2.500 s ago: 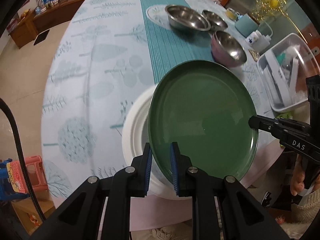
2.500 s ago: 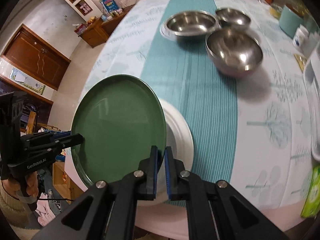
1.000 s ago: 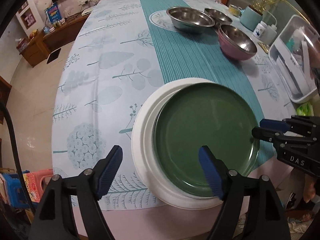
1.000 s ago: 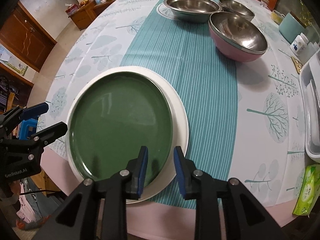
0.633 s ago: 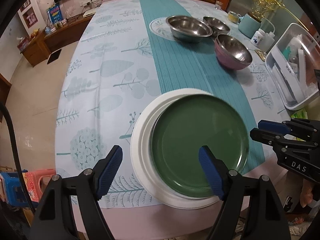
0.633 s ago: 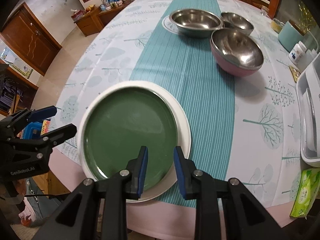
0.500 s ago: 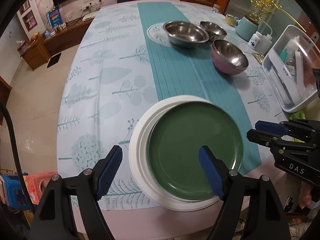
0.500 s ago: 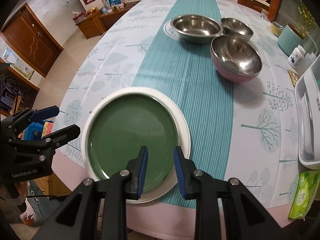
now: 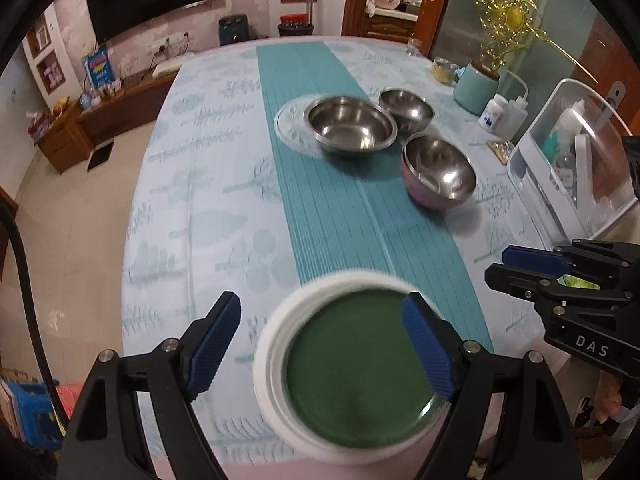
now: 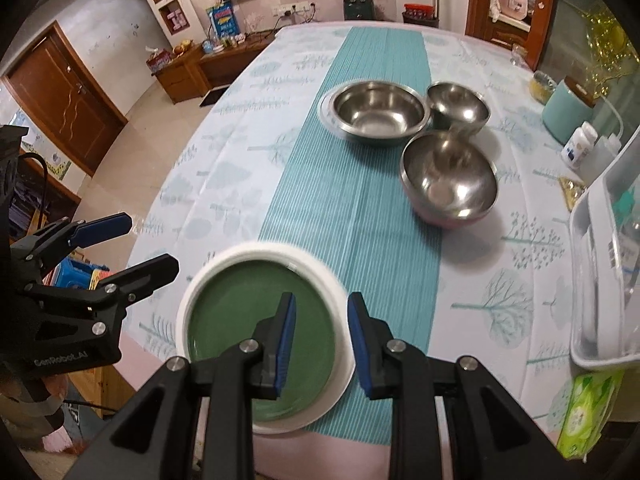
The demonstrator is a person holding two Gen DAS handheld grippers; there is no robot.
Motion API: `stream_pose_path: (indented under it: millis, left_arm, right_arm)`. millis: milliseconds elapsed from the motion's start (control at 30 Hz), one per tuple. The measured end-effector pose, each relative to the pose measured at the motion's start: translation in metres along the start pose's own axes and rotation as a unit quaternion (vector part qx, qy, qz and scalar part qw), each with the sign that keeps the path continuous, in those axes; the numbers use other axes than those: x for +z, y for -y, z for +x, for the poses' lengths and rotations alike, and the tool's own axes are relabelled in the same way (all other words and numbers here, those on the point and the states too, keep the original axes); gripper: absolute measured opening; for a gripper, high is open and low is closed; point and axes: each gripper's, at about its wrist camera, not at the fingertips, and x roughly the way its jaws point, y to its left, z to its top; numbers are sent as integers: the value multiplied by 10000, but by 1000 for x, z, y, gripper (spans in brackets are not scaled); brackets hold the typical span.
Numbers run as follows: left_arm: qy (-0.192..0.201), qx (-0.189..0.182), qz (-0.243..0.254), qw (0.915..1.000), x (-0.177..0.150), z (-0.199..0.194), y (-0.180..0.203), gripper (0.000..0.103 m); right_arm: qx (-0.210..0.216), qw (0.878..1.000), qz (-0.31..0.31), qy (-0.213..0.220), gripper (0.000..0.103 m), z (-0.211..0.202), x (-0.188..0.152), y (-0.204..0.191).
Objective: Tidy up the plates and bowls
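A green plate (image 9: pixel 360 368) lies inside a larger white plate (image 9: pixel 272 360) near the table's front edge. My left gripper (image 9: pixel 320 312) hovers above them; its jaws are opening and nothing is between them. My right gripper (image 10: pixel 322 304) hangs over the right rim of the white plate (image 10: pixel 260 252), its pads a narrow gap apart and holding nothing. Farther back stand three bowls: a wide steel bowl (image 9: pixel 352 128), a small steel bowl (image 9: pixel 406 110) and a steel bowl with a pink outside (image 9: pixel 438 172).
A clear plastic box (image 9: pixel 568 160) of items stands at the table's right edge, with a teal canister (image 9: pixel 476 88) and small bottles behind it. A green tissue pack (image 10: pixel 584 412) lies at the front right. A teal striped runner (image 10: pixel 360 208) crosses the middle.
Both grippers held the green plate's rim, set it on the white plate and let go. Over the last second both have risen, so the stack looks smaller and lower.
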Motion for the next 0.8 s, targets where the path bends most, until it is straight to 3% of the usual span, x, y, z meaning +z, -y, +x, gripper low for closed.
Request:
stream_pose_path:
  millis: [433,800]
  left_arm:
    - [711,282,318,9966,113,8,-1,87]
    - [762,317,165,9965,173,62,-7,87]
  right_arm:
    - [-219,9973,523,467,27,-13,83,48]
    - [-264,9945,784,637,27,15,160,84]
